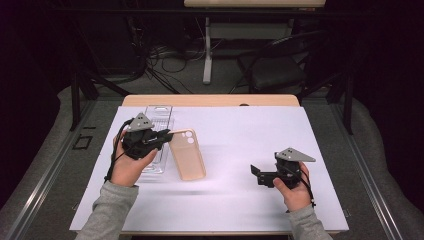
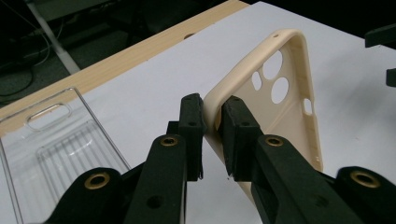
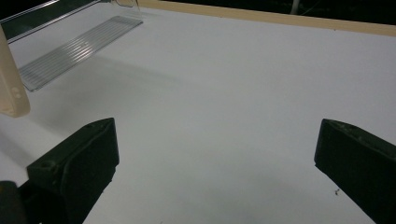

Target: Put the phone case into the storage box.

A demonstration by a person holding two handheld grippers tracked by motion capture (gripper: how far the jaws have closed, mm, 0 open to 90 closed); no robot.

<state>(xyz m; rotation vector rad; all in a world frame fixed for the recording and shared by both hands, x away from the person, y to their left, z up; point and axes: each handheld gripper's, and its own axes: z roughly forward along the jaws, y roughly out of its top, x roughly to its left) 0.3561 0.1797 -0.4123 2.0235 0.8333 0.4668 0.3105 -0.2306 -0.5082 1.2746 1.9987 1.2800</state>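
Two hand-held black grippers work over a worktop (image 1: 235,210) covered by a white sheet, with a strip of pale wood showing along its far edge. At the far left lies a clear plastic packaging tray (image 1: 159,114), flat on the sheet, its ribbed inner panel and slotted hanging tab plain in the left gripper view (image 2: 51,140); its near part is hidden in the high view behind the left hand. The left gripper (image 1: 162,136), held in a hand that comes out of a grey sleeve, reaches to the right across that tray and is clamped on the long left edge of a beige soft-plastic phone case (image 1: 188,155) with round camera cut-outs. In the left gripper view the two jaws pinch the case's side wall (image 2: 212,109) between them, and the case stands tilted, its pinched edge raised and its open inside turned toward the camera. The case sits just right of the tray, left of the worktop's middle. Bare white sheet lies between it and the right gripper (image 1: 256,175), which is well apart from the case at the near right, held low and pointing left. Its jaws stand wide open with nothing between them, as the right gripper view shows, where one corner of the beige case (image 3: 11,100) appears at the left edge.
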